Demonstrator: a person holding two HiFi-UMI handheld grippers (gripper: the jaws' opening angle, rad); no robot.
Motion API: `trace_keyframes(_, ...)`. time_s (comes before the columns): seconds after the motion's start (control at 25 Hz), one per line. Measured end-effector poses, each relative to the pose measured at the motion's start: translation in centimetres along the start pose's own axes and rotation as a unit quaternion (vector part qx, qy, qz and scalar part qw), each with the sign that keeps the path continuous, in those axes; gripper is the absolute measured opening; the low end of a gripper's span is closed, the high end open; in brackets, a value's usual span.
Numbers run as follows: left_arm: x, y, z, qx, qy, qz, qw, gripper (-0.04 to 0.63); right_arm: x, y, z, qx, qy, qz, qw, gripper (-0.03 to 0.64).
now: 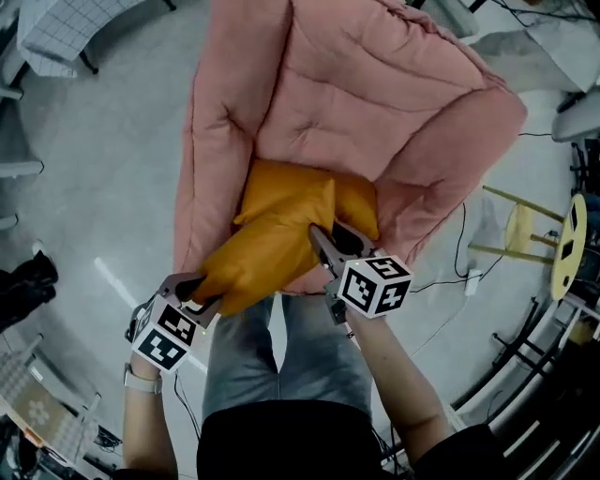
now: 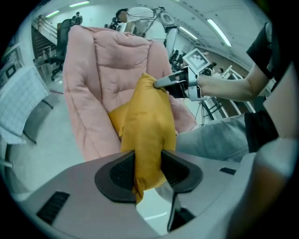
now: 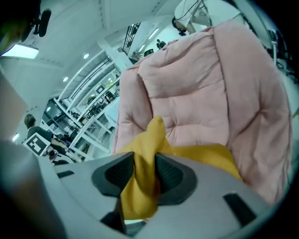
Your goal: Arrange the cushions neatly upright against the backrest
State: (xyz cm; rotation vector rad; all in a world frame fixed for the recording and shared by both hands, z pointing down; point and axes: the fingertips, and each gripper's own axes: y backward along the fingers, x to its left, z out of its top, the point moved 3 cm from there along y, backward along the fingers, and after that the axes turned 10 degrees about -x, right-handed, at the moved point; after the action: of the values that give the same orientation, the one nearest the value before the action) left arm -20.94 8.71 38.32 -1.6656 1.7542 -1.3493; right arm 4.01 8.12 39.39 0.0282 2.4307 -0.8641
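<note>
A yellow cushion (image 1: pixel 267 239) lies on the seat of a pink padded chair (image 1: pixel 366 94), below its backrest. My left gripper (image 1: pixel 202 298) is shut on the cushion's near left corner (image 2: pixel 147 154). At the right, my right gripper (image 1: pixel 323 246) is shut on a bunched fold of the same cushion (image 3: pixel 142 163). A second part of yellow cushion (image 1: pixel 356 202) shows behind the right gripper against the chair's arm; I cannot tell whether it is a separate cushion. In the left gripper view the right gripper (image 2: pixel 161 84) pinches the cushion's top corner.
The chair stands on a grey floor (image 1: pixel 103 206). A yellow stool (image 1: pixel 544 239) and cables are at the right. A quilted grey object (image 1: pixel 70 28) sits at the far left. The person's legs (image 1: pixel 281 347) are close to the chair's front edge.
</note>
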Motion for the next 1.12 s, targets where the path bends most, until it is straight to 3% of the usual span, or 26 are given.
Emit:
trace_keyframes(0.28, 3.0, -3.2, 11.0, 0.024, -0.133, 0.009, 0.9909, 0.167, -6.4, 3.4, 6.2, -0.094, -0.037, -0.078, 0.992, 0.147)
trace_keyframes(0.56, 7.2, -8.8, 20.7, 0.041, -0.279, 0.044, 0.9586, 0.167, -12.5, 4.8, 9.7, -0.183, -0.077, -0.145, 0.969, 0.141)
trace_keyframes(0.96, 13.2, -14.9, 25.8, 0.067, -0.347, 0.08, 0.932, 0.172, -16.1, 2.1, 10.6, -0.186, -0.095, -0.19, 0.959, 0.132)
trace_keyframes(1.12, 13.8, -16.2, 26.0, 0.084, -0.349, 0.061, 0.9313, 0.193, -17.8, 1.1, 9.4, -0.158, -0.115, -0.207, 0.958, 0.13)
